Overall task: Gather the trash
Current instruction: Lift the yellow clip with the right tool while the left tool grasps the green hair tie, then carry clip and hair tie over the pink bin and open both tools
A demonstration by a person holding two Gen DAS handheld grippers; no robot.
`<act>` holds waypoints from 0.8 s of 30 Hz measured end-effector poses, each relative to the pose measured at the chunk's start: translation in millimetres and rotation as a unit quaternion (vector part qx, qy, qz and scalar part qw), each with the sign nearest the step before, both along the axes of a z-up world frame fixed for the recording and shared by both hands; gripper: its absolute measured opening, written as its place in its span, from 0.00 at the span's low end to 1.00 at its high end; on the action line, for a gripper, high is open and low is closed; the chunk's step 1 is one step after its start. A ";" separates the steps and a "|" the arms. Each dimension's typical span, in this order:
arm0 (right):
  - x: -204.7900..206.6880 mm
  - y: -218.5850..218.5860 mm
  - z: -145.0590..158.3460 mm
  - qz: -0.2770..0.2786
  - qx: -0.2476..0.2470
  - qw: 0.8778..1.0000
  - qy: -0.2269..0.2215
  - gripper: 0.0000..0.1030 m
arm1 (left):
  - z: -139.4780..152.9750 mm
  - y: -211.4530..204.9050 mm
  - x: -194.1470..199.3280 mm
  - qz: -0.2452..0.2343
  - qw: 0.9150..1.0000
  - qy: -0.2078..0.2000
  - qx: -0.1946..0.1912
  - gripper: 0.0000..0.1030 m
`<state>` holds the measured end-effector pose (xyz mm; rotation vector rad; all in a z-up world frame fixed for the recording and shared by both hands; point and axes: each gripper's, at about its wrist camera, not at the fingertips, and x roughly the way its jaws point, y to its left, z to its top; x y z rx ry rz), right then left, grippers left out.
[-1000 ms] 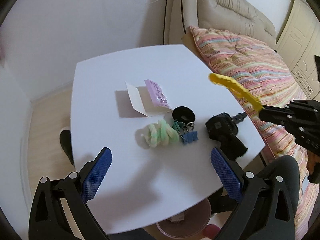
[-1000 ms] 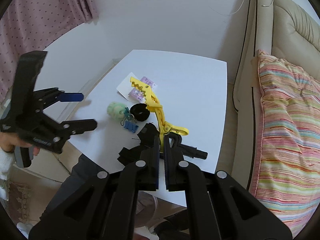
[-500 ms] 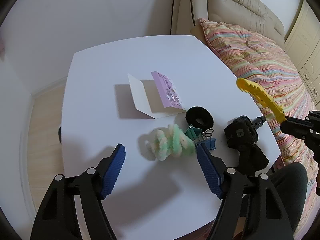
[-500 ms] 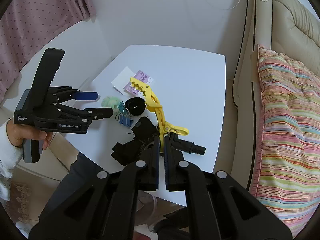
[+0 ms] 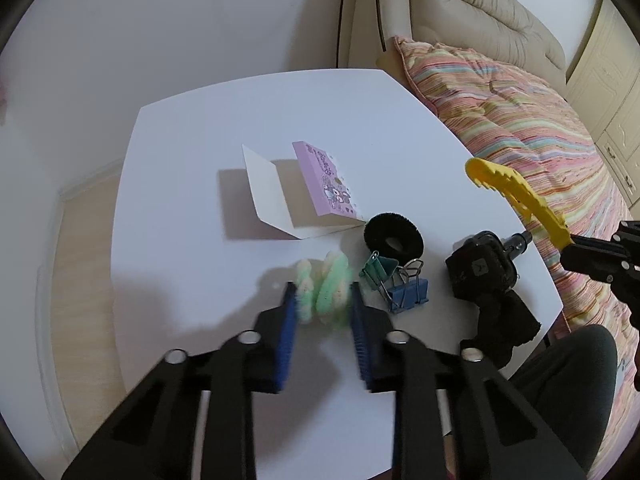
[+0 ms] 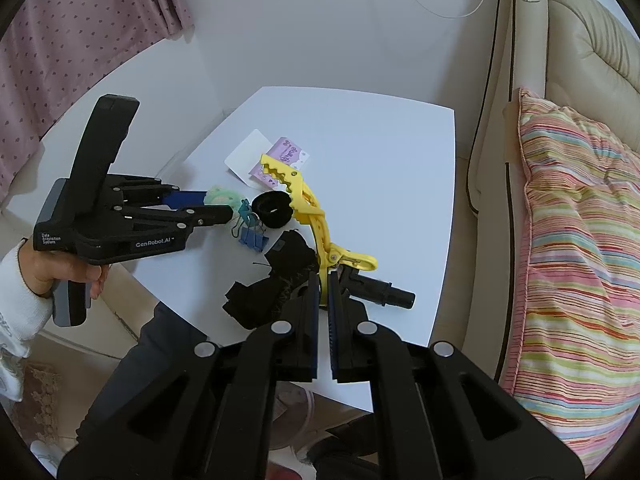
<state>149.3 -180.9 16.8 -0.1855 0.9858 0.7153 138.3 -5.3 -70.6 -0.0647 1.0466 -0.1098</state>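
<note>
My left tongs have just been closing around the fluffy green scrunchie, which lies on the white worktop; the blue pads now sit against both sides of it and the fluff bunches up between them, so I read that as a pinch, though the view is a little blurred there. From my right wrist I can see the same thing side-on: the left tongs reach in from the left and the scrunchie sits at their tips. My right tongs are pressed together on the handle end of a yellow toothed clip, which sticks out ahead of them, raised over the worktop. Just beside the scrunchie lie a teal binder clip and a blue binder clip, touching each other, and behind them a black ring-shaped scrunchie. Further back stands a folded white card with a purple printed flap. Near the worktop's right edge is a black gadget with a black strap trailing toward the edge. A striped cushion rests on the beige sofa beyond the worktop. A hand in a white sleeve grips the left handle.
</note>
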 end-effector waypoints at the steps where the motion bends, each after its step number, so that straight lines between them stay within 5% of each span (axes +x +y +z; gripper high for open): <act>1: 0.0 0.5 -0.1 0.000 0.000 1.000 0.000 0.03 | 0.2 0.4 -1.0 -0.001 1.000 -0.002 0.002 0.16; 24: -43.6 3.1 19.8 0.027 0.024 0.999 -0.027 0.03 | 55.2 -14.5 -80.2 -0.048 0.996 -0.068 0.029 0.13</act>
